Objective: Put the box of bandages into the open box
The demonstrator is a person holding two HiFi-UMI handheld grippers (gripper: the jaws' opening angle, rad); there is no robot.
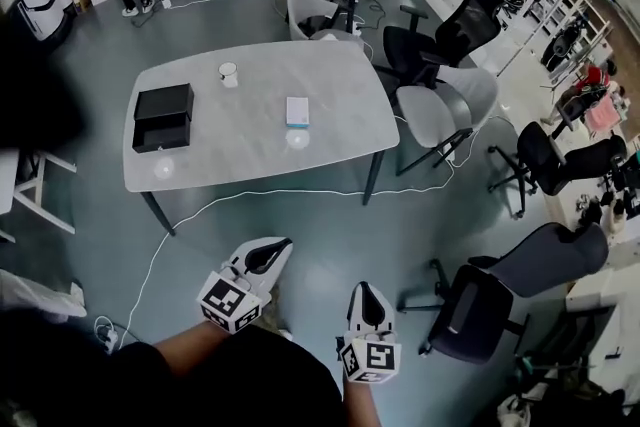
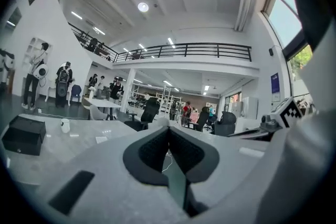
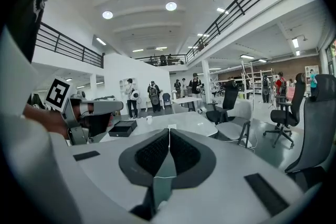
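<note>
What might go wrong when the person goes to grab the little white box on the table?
A white cable lies across the way to the table, so feet might catch on it. The left gripper and right gripper are both shut and empty, so they would only push the bandage box unless they open first. The cup stands near the open box and might get bumped.

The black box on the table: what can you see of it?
The black box is matte, flat and rectangular. It seems to be in two parts: a closed-looking lid section at the back and an open tray section in front. It sits flat near the left end of the grey table. Only the table touches it.
</note>
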